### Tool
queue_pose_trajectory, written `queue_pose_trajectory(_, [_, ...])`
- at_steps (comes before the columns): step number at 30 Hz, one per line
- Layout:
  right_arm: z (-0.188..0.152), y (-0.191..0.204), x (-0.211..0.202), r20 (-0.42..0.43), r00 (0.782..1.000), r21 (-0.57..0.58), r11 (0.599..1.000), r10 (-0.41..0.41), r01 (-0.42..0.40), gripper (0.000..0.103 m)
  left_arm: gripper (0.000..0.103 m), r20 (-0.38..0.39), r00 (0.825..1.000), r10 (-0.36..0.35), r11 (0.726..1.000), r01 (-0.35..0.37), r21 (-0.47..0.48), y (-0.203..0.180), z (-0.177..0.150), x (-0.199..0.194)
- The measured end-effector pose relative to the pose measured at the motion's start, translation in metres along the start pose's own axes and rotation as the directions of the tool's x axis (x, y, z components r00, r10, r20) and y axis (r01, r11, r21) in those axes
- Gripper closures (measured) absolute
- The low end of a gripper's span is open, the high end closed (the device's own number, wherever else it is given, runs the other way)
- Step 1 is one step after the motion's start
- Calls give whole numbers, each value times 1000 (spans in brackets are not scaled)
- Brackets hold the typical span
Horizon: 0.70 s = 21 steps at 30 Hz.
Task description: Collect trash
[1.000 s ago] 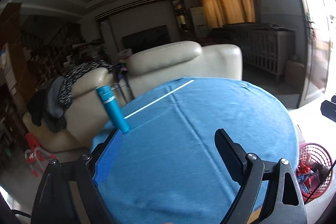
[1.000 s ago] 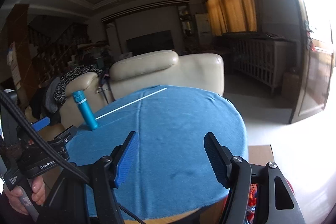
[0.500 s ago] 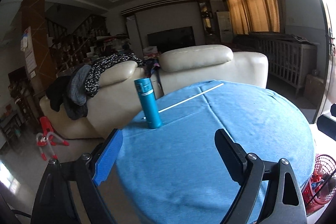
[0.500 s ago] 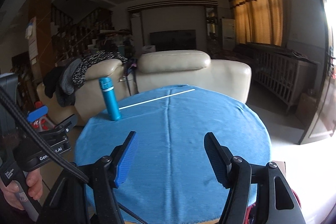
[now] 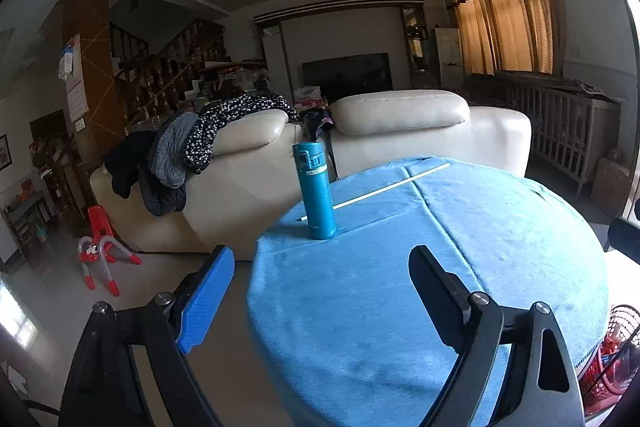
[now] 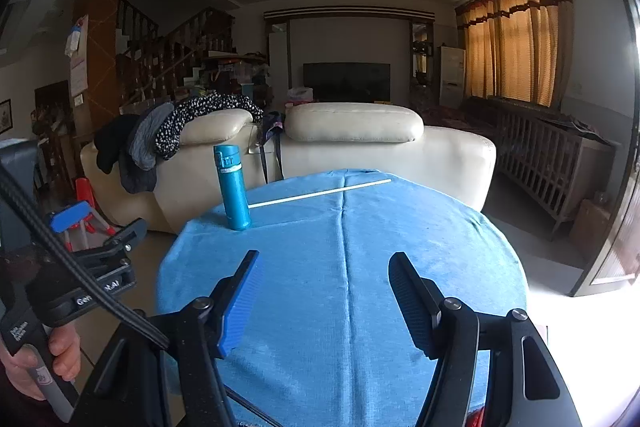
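Both the left gripper (image 5: 320,291) and right gripper (image 6: 322,291) are held with jaws apart, nothing gripped. No trash is seen on the worktop (image 6: 360,267); only a bottle (image 6: 234,187) and, behind the bottle, a white stick (image 6: 320,193) are left.

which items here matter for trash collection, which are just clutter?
Job:
white stick on the table
red basket beside the table, likely the bin
left gripper and right gripper, both open, empty

Clutter:
blue bottle, upright
sofa
clothes on the sofa
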State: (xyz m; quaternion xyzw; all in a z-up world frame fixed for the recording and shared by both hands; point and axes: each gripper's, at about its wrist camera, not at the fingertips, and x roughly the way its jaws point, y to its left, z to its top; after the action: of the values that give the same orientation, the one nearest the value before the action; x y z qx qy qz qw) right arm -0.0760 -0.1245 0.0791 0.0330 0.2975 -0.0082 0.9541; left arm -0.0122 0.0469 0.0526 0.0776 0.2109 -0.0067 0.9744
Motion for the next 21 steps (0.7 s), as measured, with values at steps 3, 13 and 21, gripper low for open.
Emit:
queue_pose_trajectory(3, [-2, 6, 7, -28, 999, -7, 1000, -24, 24, 35, 14, -1, 1000, 7, 1000, -7, -9, 5, -2, 0])
queue_pose_trajectory(13, [-9, -2, 33, -133, 991, 63, 997, -36, 45, 35, 14, -23, 1000, 4, 1000, -5, -18, 11, -8, 6])
queue_pose_trajectory(21, [-10, 1, 33, -120, 992, 47, 998, -41, 46, 35, 13, -35, 999, 3, 1000, -4, -22, 12, -10, 11])
